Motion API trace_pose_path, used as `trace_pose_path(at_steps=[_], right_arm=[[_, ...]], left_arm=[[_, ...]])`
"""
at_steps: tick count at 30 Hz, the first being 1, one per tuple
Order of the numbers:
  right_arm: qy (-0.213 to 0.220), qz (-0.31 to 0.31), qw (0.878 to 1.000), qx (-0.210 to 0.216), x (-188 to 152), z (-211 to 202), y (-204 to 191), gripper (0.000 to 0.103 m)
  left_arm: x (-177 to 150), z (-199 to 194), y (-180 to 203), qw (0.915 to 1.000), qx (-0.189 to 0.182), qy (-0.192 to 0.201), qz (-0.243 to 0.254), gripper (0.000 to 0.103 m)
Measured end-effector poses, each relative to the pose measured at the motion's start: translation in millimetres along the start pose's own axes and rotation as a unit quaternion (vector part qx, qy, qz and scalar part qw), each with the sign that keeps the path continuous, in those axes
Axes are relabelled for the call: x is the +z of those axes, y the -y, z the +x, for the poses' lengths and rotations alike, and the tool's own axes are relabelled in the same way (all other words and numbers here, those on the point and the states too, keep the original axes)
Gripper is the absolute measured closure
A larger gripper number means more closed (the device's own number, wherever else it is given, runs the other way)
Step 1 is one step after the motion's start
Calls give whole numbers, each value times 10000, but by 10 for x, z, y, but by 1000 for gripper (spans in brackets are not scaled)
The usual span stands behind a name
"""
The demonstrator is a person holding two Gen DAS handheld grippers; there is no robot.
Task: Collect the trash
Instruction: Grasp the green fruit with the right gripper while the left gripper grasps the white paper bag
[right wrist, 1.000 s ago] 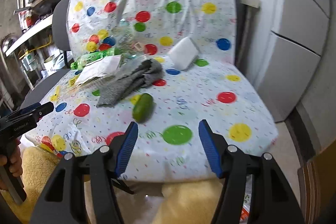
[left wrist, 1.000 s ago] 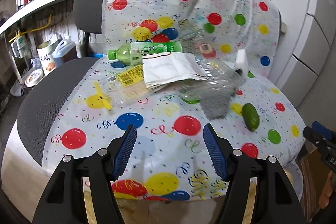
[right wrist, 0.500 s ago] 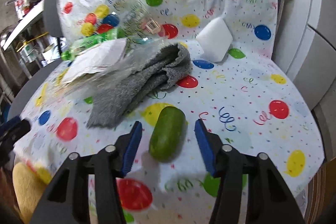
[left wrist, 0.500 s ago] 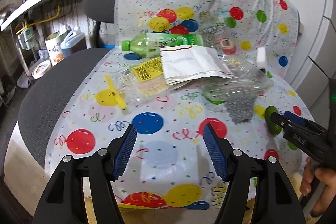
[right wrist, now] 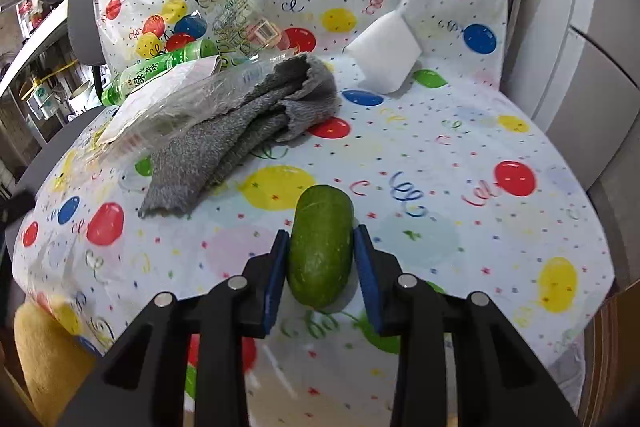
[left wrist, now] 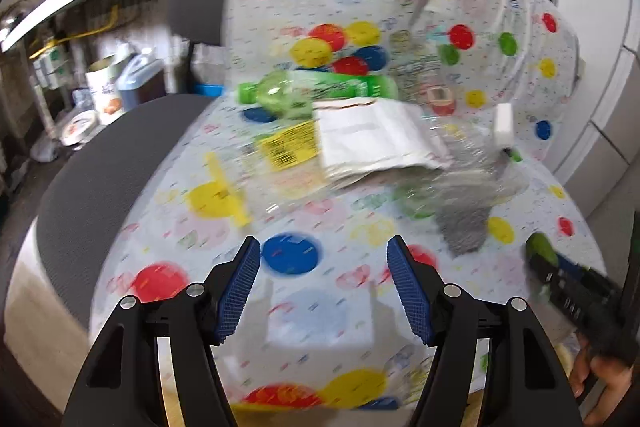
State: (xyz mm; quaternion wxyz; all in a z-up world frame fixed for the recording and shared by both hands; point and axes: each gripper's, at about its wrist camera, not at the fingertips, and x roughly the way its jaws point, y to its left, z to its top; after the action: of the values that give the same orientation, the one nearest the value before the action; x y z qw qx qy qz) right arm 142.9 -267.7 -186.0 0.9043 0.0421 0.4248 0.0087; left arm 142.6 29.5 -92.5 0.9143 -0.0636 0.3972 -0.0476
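My right gripper (right wrist: 320, 247) is closed around a green cucumber-like piece (right wrist: 321, 245) lying on the balloon-print cover (right wrist: 460, 167) of a chair seat; both pads touch its sides. My left gripper (left wrist: 323, 267) is open and empty above the seat's front. Ahead of it lie a green bottle (left wrist: 316, 91), white folded paper (left wrist: 372, 139), a yellow-labelled clear wrapper (left wrist: 288, 151), clear plastic film (left wrist: 460, 179) and a grey cloth (left wrist: 466, 227). The cloth (right wrist: 240, 143) and bottle (right wrist: 160, 71) also show in the right wrist view. The green piece shows at the left view's right edge (left wrist: 540, 251).
A white sponge block (right wrist: 384, 55) leans at the seat's back right. The chair's bare black seat part (left wrist: 100, 179) lies to the left. Cans and a jug (left wrist: 136, 79) stand on the floor at left. White cabinet fronts (right wrist: 600, 67) stand to the right.
My right gripper moved in over the green piece and its fingers closed onto it. My left gripper advanced slightly toward the trash pile and stayed open.
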Motion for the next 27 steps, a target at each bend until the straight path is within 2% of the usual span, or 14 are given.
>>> trace_pose_path(at_steps=[3, 8, 10, 12, 14, 16, 18, 23, 27], right_arm=[[153, 56, 9999, 12, -2, -105, 110, 70], [309, 31, 9995, -90, 5, -190, 227, 70], [304, 59, 9995, -78, 5, -176, 260, 70], [296, 118, 9995, -64, 13, -149, 297, 70], [298, 169, 9994, -66, 16, -125, 320, 70], [278, 205, 9994, -57, 20, -100, 341, 70], [242, 214, 9995, -50, 21, -66, 352, 70], [163, 228, 9996, -5, -7, -3, 374, 70], [166, 245, 9996, -1, -21, -9, 402, 70]], left_arm=[[228, 152, 23, 9999, -107, 101, 15, 36], [538, 555, -84, 9991, -276, -157, -297, 47], [635, 688, -62, 9985, -346, -233, -365, 47], [706, 736, 21, 9979, -471, -272, -359, 39], [744, 748, 235, 9981, -579, -219, -18, 31], [757, 797, 473, 9973, -395, -226, 580, 24], [753, 908, 635, 9945, -185, -386, 960, 24], [762, 1193, 646, 9935, -208, -786, 794, 29], [724, 1307, 399, 9942, -465, -940, 248, 45]])
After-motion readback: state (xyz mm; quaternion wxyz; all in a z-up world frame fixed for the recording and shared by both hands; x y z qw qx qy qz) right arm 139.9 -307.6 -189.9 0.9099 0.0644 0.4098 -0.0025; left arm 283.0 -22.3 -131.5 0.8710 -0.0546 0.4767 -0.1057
